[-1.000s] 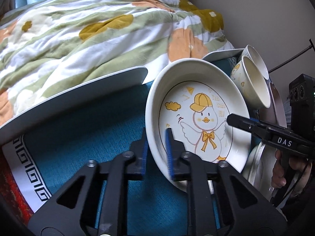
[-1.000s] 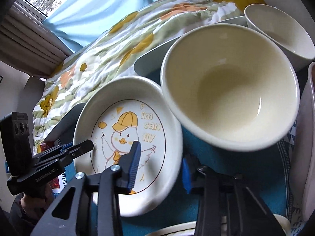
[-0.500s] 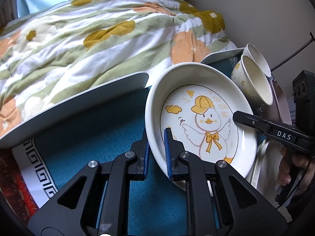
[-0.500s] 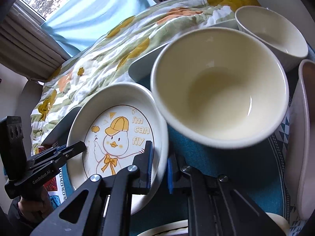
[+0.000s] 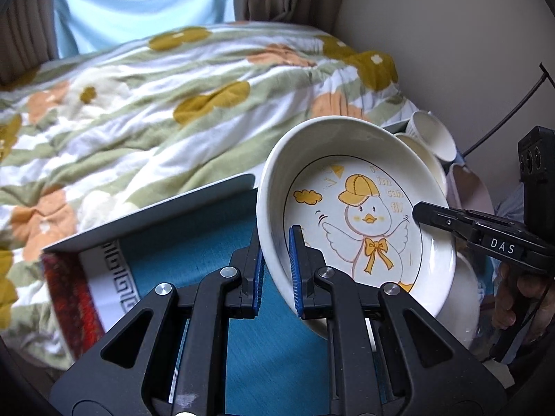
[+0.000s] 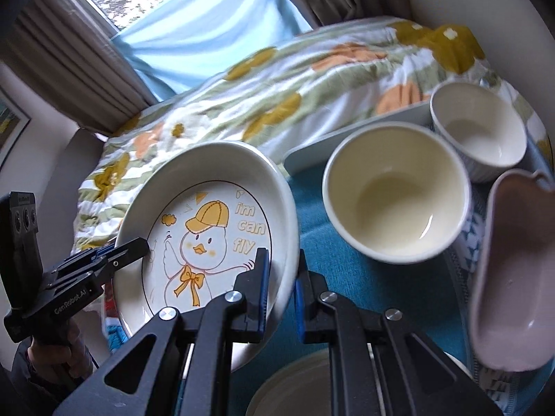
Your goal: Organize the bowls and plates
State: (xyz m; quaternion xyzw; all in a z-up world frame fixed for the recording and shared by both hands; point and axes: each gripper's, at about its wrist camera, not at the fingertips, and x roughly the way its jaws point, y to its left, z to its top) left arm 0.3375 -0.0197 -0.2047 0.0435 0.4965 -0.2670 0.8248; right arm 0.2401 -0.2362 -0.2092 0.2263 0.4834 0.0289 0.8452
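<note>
Both grippers have lifted the duck plate [image 5: 360, 208] clear of the teal cloth [image 5: 215, 242] since a second ago, and it now tilts in the air between them. On the left I see my left gripper [image 5: 277, 267] clamped narrow on the plate's rim. My right gripper [image 6: 281, 277] closed within that second and now pinches the opposite rim. Further right on the cloth stand a cream bowl [image 6: 395, 204], a smaller white bowl [image 6: 478, 128] behind it, and a pink dish [image 6: 510, 277] at the far edge
</note>
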